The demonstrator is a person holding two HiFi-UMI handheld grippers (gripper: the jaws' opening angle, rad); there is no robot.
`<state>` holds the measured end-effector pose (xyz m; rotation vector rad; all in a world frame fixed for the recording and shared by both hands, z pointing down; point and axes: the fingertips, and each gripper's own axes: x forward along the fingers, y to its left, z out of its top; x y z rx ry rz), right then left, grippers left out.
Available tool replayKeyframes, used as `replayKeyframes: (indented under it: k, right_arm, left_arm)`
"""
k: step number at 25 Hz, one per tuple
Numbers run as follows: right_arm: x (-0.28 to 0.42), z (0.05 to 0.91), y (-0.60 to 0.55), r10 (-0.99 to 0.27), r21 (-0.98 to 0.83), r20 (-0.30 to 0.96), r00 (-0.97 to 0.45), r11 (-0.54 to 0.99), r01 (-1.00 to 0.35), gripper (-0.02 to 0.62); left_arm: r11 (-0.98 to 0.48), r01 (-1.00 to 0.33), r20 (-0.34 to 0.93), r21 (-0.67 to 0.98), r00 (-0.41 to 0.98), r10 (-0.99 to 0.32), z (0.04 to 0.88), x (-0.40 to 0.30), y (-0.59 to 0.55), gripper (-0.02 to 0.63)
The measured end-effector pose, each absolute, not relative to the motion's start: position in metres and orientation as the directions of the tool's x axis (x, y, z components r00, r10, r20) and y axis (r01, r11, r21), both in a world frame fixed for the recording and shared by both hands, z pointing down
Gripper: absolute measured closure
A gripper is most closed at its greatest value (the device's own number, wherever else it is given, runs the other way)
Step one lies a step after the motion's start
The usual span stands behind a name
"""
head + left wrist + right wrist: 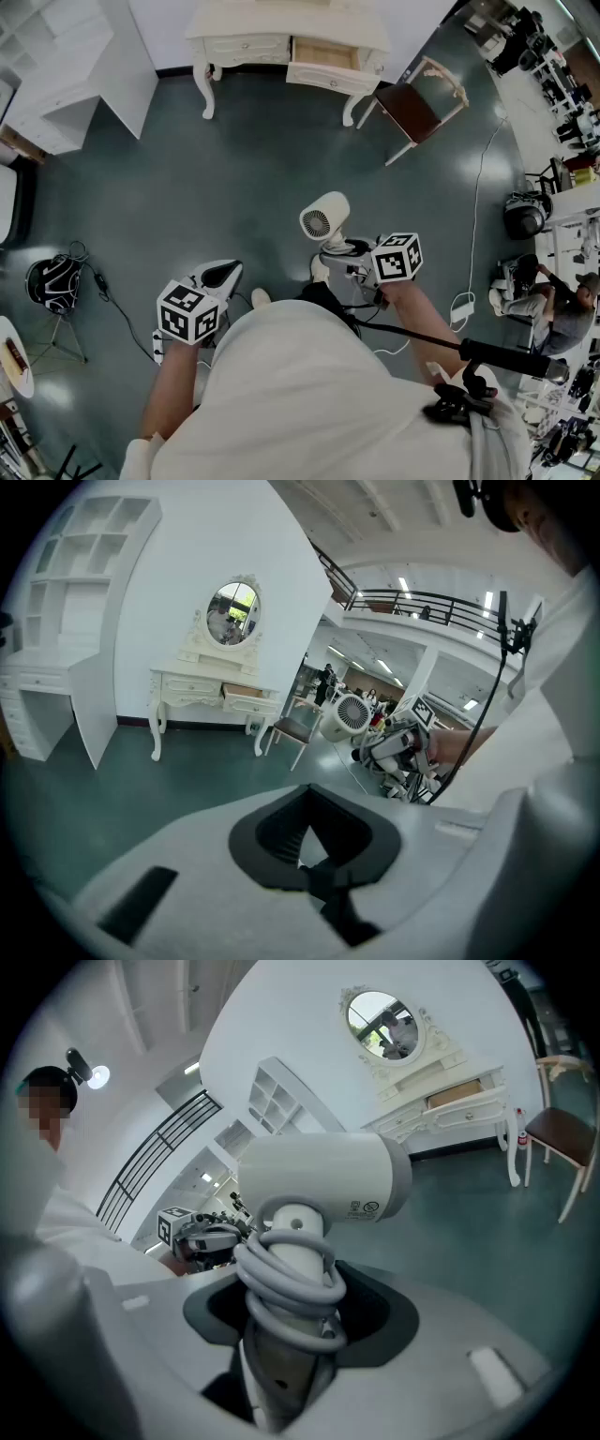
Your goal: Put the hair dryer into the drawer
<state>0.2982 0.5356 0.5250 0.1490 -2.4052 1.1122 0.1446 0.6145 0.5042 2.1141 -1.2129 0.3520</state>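
Observation:
A white hair dryer (324,219) with its cord wound round the handle stands upright in my right gripper (335,257), which is shut on the handle. In the right gripper view the dryer (323,1180) fills the middle, its handle clamped between the jaws (281,1372). My left gripper (225,273) hangs lower left over the floor, shut with nothing in it (314,874). The white dressing table (239,26) stands at the far wall with its right drawer (323,56) pulled open. The table is far from both grippers; the open drawer (457,1094) also shows in the right gripper view.
A brown-seated chair (417,108) stands right of the dressing table. A white shelf unit (80,75) stands at the far left. A dark bag on a stand (54,281) and floor cables (476,197) lie nearby. Equipment and a seated person (562,314) crowd the right edge.

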Motion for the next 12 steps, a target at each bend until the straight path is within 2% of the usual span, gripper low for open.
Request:
replayKeyframes:
  k: [12]
  right_arm:
    - [0.299,0.537,0.554,0.070,-0.661,0.518,-0.853,0.665,-0.347,0.362]
  left_arm:
    - [-0.374,-0.820,0.526,0.432,0.566,-0.635,0.514,0.145,0.627,0.603]
